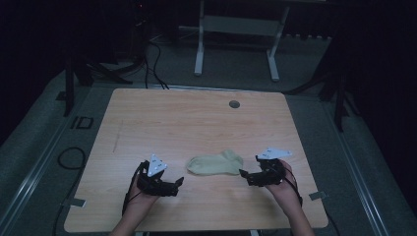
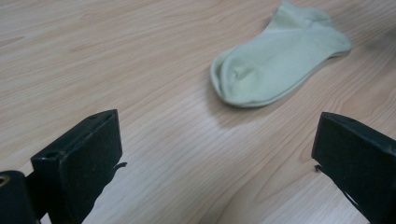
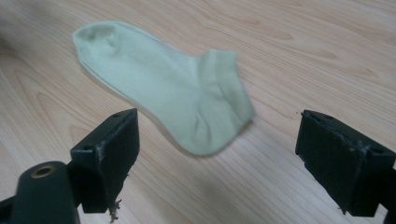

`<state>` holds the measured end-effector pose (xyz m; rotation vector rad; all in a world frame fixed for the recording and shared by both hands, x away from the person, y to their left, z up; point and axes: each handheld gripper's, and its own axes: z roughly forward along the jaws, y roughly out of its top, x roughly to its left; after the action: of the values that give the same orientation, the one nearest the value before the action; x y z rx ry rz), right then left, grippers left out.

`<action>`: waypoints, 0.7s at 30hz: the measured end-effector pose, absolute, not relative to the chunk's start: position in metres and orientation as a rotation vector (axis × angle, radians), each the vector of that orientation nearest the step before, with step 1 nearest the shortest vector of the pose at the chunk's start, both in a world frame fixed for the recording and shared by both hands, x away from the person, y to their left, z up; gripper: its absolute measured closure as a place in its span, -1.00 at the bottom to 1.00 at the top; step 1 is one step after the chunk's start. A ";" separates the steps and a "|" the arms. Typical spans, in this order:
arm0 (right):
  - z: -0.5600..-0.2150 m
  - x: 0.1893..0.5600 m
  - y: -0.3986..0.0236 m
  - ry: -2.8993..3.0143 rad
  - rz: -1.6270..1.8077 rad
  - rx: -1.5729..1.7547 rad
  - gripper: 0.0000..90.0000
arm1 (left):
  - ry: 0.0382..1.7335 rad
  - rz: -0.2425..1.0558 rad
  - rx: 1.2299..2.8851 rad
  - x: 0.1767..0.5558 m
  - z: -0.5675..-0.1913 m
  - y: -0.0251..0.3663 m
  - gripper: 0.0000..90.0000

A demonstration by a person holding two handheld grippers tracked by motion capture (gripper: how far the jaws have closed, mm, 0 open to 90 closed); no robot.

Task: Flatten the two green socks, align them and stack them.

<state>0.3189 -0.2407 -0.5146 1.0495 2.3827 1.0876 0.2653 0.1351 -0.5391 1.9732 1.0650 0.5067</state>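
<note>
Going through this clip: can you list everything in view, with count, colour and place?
sock: one, pale green, flat on the table between the two grippers, touched by neither
table: one, light wood grain, centre of the high view
round grommet: one, grey, far side of the tabletop
white frame: one, on the floor beyond the table
left gripper: one, black, jaws open, left of the sock
right gripper: one, black, jaws open, right of the sock

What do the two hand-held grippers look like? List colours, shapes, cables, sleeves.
The left hand-held gripper and right hand-held gripper are black, each topped by a grey three-cornered plate and trailing a black cable. Their jaws are blocky black pads with small holes. Forearms are bare, with no sleeves.
</note>
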 end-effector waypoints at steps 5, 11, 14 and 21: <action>-0.518 0.316 -0.251 2.361 1.084 1.063 -0.70 | 1.073 0.528 1.984 0.261 -0.543 0.144 -0.96; -0.521 0.308 -0.270 2.328 1.082 1.070 -0.71 | 1.122 0.517 1.966 0.252 -0.555 0.163 -0.96; -0.521 0.304 -0.278 2.316 1.084 1.086 -0.71 | 1.142 0.516 1.967 0.247 -0.558 0.171 -0.96; -0.529 0.295 -0.296 2.292 1.073 1.137 -0.71 | 1.170 0.550 1.953 0.234 -0.556 0.187 -0.96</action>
<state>0.2949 -0.2961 -0.5289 1.1365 2.2923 1.0730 0.2341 0.1870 -0.5561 1.9529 1.1700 0.5496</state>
